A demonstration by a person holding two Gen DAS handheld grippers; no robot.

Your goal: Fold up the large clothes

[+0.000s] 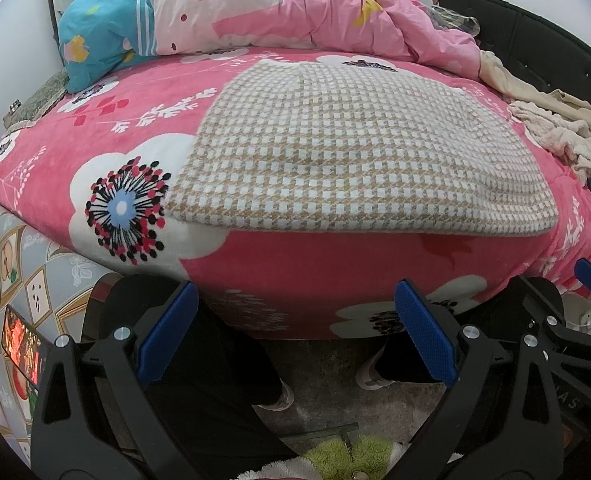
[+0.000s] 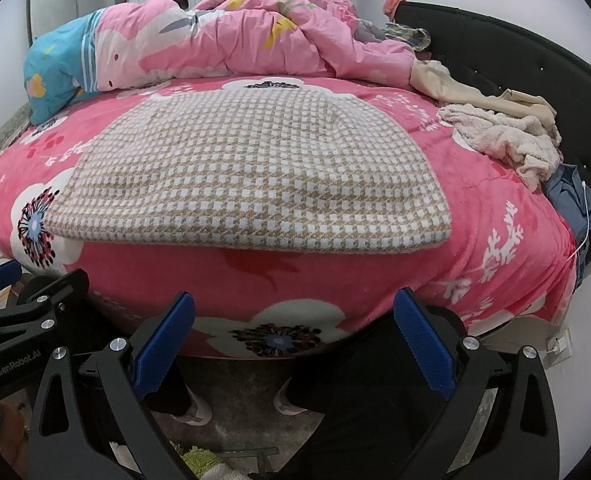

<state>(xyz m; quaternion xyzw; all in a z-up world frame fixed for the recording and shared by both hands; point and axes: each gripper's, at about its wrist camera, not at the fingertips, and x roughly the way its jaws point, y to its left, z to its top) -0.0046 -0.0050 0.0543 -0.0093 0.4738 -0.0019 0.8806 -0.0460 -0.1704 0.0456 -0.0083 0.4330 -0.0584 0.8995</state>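
Since both sets of jaws hang wide open with nothing in them, down off the near edge of the bed (image 1: 295,280), looks like a pause between folds. Left gripper (image 1: 295,320) and right gripper (image 2: 293,330) side by side, blue pads spread far apart, aimed at the checked garment (image 1: 355,152). Lying flat on the pink flowered blanket (image 1: 107,128), already a fairly tidy rectangle, near hem running along close to the bed edge, so probably folded at least once. Pink duvet (image 2: 255,32) heaped at the far side, a fluffy cream pile (image 2: 503,140) off to the right by the headboard (image 2: 535,52), both apart from the checked piece. For the next fold, probably best to go in low at the two near corners, one per gripper, pinching all the layers and not just the top one. Worth keeping the blanket out of the pinch too, since the plush could easily come up with it. Then lift both corners evenly and carry them toward the far edge, matching corners before letting go. Thick knit-looking fabric, so likely to spring back unless pressed flat.
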